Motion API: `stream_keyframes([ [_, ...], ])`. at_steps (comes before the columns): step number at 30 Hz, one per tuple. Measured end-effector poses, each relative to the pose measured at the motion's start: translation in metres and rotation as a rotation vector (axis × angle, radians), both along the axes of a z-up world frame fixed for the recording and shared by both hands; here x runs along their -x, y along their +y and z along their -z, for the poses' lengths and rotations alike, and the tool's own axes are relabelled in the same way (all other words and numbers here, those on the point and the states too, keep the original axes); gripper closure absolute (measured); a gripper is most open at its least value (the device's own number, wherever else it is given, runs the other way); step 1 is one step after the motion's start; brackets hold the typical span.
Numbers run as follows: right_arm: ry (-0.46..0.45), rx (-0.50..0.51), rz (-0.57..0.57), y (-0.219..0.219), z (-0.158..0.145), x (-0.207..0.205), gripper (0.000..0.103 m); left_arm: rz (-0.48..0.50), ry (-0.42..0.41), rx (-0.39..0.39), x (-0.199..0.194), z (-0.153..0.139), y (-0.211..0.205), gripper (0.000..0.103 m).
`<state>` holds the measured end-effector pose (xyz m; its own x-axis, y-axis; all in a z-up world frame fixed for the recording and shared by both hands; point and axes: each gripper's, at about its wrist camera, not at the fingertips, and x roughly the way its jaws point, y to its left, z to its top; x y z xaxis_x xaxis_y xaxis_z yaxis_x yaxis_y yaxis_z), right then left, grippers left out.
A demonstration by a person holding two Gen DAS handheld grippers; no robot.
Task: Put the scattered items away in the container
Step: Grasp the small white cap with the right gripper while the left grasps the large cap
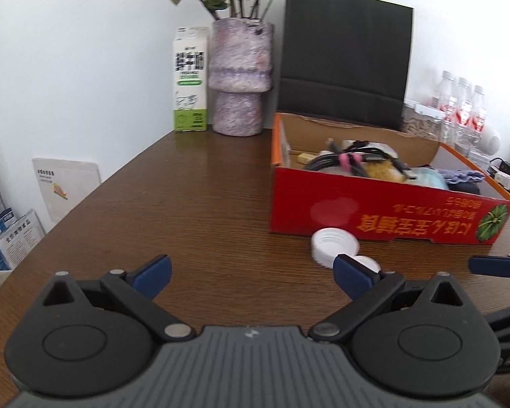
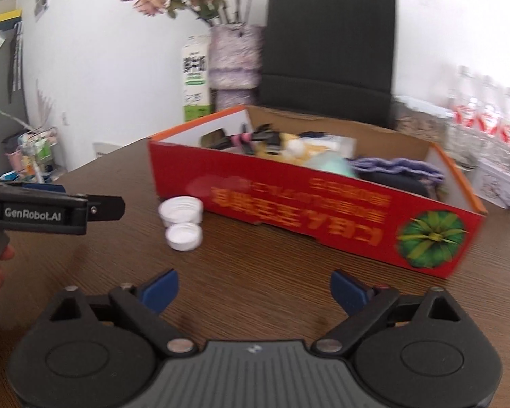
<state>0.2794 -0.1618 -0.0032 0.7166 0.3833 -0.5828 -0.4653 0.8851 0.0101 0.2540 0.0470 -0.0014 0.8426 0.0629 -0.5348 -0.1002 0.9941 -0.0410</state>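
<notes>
A red cardboard box (image 1: 384, 210) (image 2: 323, 210) stands on the brown table, holding black cables, a yellow item, a pale green item and a purple cloth. Two white caps lie on the table just in front of the box: a larger one (image 1: 333, 243) (image 2: 181, 209) and a smaller one (image 1: 369, 264) (image 2: 183, 236). My left gripper (image 1: 251, 277) is open and empty, its right finger just in front of the smaller cap. My right gripper (image 2: 254, 292) is open and empty, low over the table before the box. The left gripper also shows at the left of the right wrist view (image 2: 51, 209).
A milk carton (image 1: 191, 80), a purple vase with dried flowers (image 1: 241, 78) and a black paper bag (image 1: 345, 57) stand behind the box. Water bottles (image 1: 459, 108) stand at the back right. The table's left edge (image 1: 85, 200) drops to shelves and papers.
</notes>
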Motion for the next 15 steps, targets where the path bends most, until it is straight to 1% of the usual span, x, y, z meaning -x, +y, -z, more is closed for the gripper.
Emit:
stream_keyframes([
  [2,0.021,-0.002,-0.021,0.017,0.002,-0.008,0.022,-0.024,0.009,0.012,0.001,0.0,0.012,0.0],
  [3,0.03,-0.003,-0.024,0.025,0.003,-0.012,0.024,-0.035,0.014,0.022,0.001,0.001,0.019,0.0],
  [5,0.035,-0.002,-0.024,0.037,0.003,-0.017,0.033,-0.055,0.021,0.043,0.001,0.0,0.03,0.0],
  [6,0.038,-0.001,-0.023,0.041,0.003,-0.02,0.035,-0.06,0.023,0.052,0.001,0.0,0.034,0.0],
  [7,0.042,-0.001,-0.019,0.044,0.003,-0.022,0.041,-0.061,0.023,0.061,0.002,0.0,0.037,0.0],
  [8,0.042,0.0,-0.014,0.047,0.002,-0.024,0.044,-0.06,0.021,0.066,0.002,-0.001,0.038,0.0],
  [10,0.041,0.003,-0.015,0.051,0.002,-0.025,0.045,-0.056,0.016,0.067,0.005,-0.002,0.04,0.0],
  [12,0.032,0.008,-0.021,0.054,0.001,-0.024,0.053,-0.051,0.015,0.068,0.005,-0.003,0.04,0.0],
  [13,0.029,0.009,-0.025,0.055,0.001,-0.023,0.061,-0.046,0.018,0.067,0.004,-0.003,0.039,0.0],
  [14,0.027,0.009,-0.03,0.056,0.001,-0.023,0.071,-0.041,0.021,0.065,0.004,-0.003,0.037,0.0],
  [15,0.024,0.009,-0.033,0.057,0.001,-0.022,0.076,-0.036,0.022,0.062,0.004,-0.002,0.036,0.0],
])
